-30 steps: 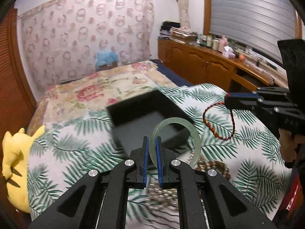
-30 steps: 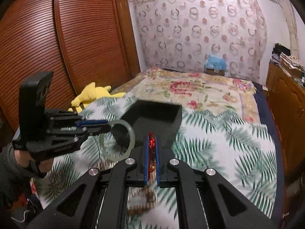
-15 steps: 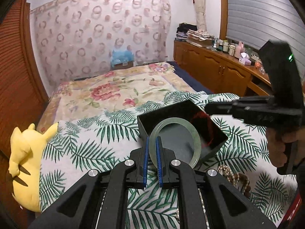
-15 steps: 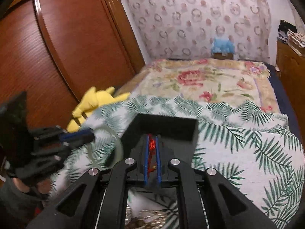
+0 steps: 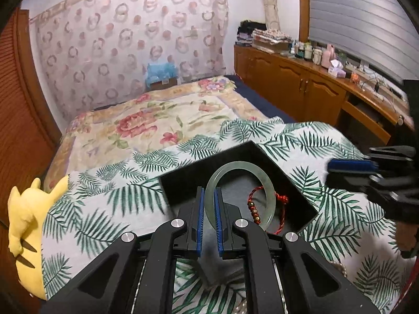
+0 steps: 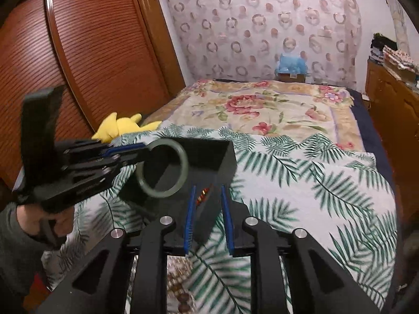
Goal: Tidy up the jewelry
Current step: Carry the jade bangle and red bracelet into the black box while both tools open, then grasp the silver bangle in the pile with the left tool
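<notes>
My left gripper (image 5: pixel 208 196) is shut on a pale green jade bangle (image 5: pixel 264 180) and holds it upright over the open black box (image 5: pixel 235 154) on the palm-leaf cloth. A red beaded cord bracelet (image 5: pixel 281 198) lies inside the box. My right gripper (image 6: pixel 207 193) is open and empty just in front of the box (image 6: pixel 209 154), with the red bracelet (image 6: pixel 203 195) showing between its fingers. The right wrist view shows the left gripper (image 6: pixel 138 151) holding the bangle (image 6: pixel 183 162) over the box. The right gripper (image 5: pixel 348 166) shows at the right of the left wrist view.
More beaded jewelry (image 6: pixel 180 285) lies on the cloth near my grippers. A yellow plush toy (image 5: pixel 23 217) sits at the bed's left edge by the wooden wardrobe (image 6: pixel 78 52). A wooden cabinet (image 5: pixel 301 89) with clutter runs along the right wall.
The right gripper has opened and let the red bracelet drop into the box, then drawn back. The left gripper has brought the bangle over the box.
</notes>
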Tool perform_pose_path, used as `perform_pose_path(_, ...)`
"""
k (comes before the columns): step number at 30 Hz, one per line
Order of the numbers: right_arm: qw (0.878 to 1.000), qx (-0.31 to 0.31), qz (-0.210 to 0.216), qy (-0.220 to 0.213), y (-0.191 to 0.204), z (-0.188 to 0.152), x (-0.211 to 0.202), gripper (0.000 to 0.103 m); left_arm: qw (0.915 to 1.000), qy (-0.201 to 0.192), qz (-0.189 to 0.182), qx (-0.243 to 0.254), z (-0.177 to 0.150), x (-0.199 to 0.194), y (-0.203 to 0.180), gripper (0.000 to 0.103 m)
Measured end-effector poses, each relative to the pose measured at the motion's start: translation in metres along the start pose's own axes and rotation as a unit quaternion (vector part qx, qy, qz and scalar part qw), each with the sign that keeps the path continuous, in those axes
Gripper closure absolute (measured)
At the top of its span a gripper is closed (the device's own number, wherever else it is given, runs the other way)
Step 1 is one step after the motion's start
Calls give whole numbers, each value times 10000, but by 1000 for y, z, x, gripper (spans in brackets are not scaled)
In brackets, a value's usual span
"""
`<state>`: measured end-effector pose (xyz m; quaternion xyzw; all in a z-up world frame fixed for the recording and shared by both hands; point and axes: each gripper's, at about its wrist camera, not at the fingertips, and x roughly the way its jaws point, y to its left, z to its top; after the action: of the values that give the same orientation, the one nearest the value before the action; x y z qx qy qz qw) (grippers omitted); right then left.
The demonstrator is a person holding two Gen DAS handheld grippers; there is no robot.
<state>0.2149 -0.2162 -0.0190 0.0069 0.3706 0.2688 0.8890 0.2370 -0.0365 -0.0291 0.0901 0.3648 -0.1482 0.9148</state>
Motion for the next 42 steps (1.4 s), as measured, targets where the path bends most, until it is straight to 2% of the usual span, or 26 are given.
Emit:
perform_pose_path(7,9999,-91,-79,-6,0,-28,-21,81,9997,230,-15,7,-2,15,-6,94)
perform_pose_path(14,9999,-66,-107,-38,7,-63,-43,81,9999,-58,-76,-53,-16,-20,-3,71)
perform_pose_path(20,9997,-57,-219,-81,18,-91,-55,81,9994,-187,-250,-161,-44,-51,-4,63)
perform_pose_path(27,9987,-312,-377,-141,41,-108,-66,81,9982,-71,-486,-352,-87,-65,-9,63)
perform_pose_path(34,9992,-273,-270,-132,55,-115,-67,81,9955,121,-668,-658,-118,-70,-11,63)
perform_pose_path(36,9993,-245,-246,-127,56,-116,-65,81,9949,183,-722,-685,-123,-69,-14,67)
perform_pose_path(38,9994,-222,-219,-130,57,-116,-64,81,9941,248,-767,-726,-126,-66,-19,78)
perform_pose_path(42,9994,-235,-231,-140,59,-115,-64,81,9939,297,-760,-749,-128,-59,-26,82)
